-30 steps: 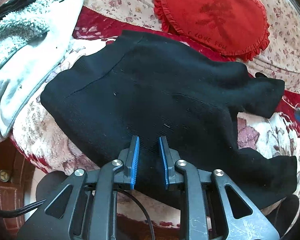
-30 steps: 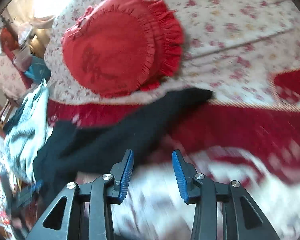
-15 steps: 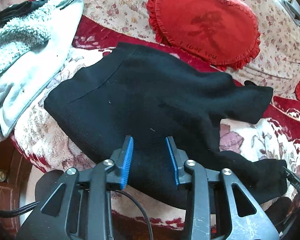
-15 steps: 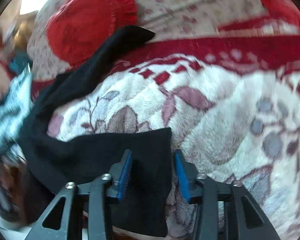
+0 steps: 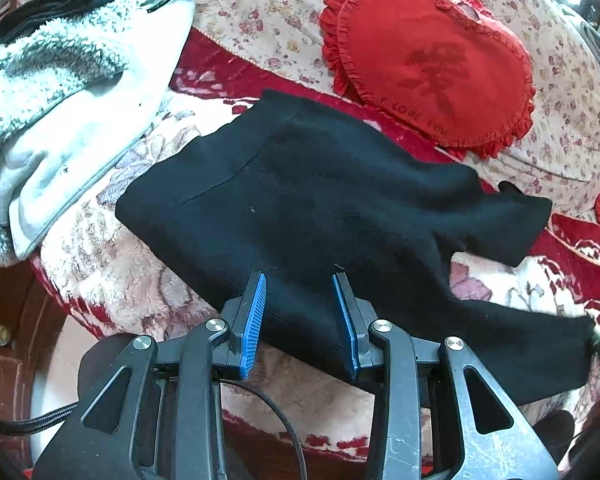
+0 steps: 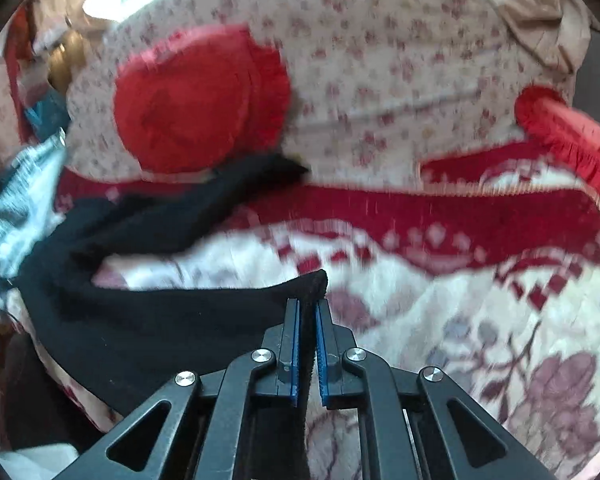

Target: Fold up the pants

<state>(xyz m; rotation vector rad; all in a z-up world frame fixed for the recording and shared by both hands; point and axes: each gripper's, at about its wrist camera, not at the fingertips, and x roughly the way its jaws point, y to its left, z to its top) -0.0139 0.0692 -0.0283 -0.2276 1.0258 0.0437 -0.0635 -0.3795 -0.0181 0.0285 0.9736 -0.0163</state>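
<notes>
Black pants (image 5: 311,200) lie spread on a floral red-and-cream blanket (image 5: 100,264), waistband to the left, both legs running right. My left gripper (image 5: 300,276) is open, its blue pads over the near edge of the pants close to the crotch, with cloth between the jaws. In the right wrist view, my right gripper (image 6: 307,304) is shut on the hem end of the near leg of the pants (image 6: 172,312), lifted slightly off the blanket. The far leg (image 6: 236,192) lies toward the red cushion.
A red heart-shaped ruffled cushion (image 5: 431,56) rests against the flowered sofa back (image 5: 260,12). A white fleece jacket (image 5: 60,92) lies left of the pants. A second red cushion (image 6: 571,140) sits at far right. The sofa's front edge drops off at lower left (image 5: 72,344).
My left gripper has opened wider and pulled back toward the near edge of the pants. My right gripper has closed on the near leg's hem and raised it.
</notes>
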